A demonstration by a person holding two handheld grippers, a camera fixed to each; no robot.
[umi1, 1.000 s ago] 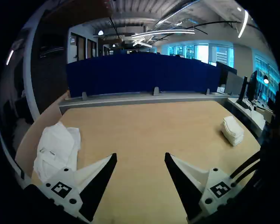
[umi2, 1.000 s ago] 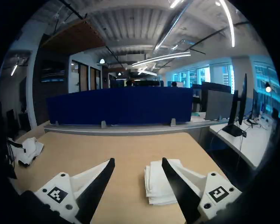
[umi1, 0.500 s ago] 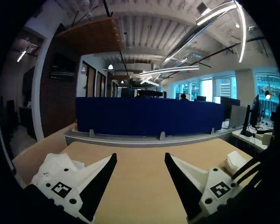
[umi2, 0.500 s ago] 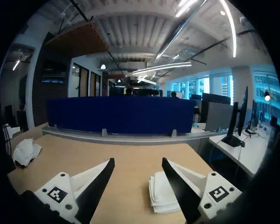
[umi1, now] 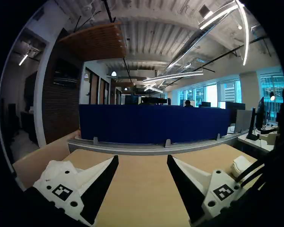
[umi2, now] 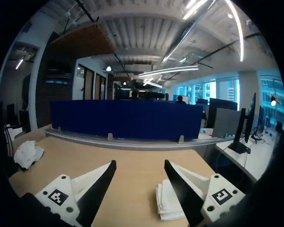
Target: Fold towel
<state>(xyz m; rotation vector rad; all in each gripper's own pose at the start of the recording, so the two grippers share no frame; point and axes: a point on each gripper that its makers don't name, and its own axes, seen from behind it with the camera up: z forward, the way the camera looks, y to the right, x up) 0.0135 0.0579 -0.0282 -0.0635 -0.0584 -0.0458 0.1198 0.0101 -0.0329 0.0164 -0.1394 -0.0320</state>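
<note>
Jaws of my left gripper [umi1: 142,156] spread wide and empty, right gripper [umi2: 139,162] likewise, I see wooden table [umi2: 138,189] below, crumpled towel [umi2: 27,153] at its left, folded stack [umi2: 164,200] partly behind right finger.

A light wooden tabletop [umi1: 142,185] is being shown in the left gripper view, and it is being closed off at its far edge by a grey rail [umi1: 142,146]. Behind the rail, a dark blue partition [umi1: 153,123] is being held upright across the width of the table. In the right gripper view, monitors [umi2: 225,122] are being shown to the right, by a white desk [umi2: 255,153] past the partition's right end. Overhead, a ribbed ceiling [umi2: 142,34] is being lit by long light strips [umi2: 238,30], and a slatted wooden panel [umi1: 94,41] is being hung at the upper left. Bright windows [umi2: 265,89] are being seen at the far right.
</note>
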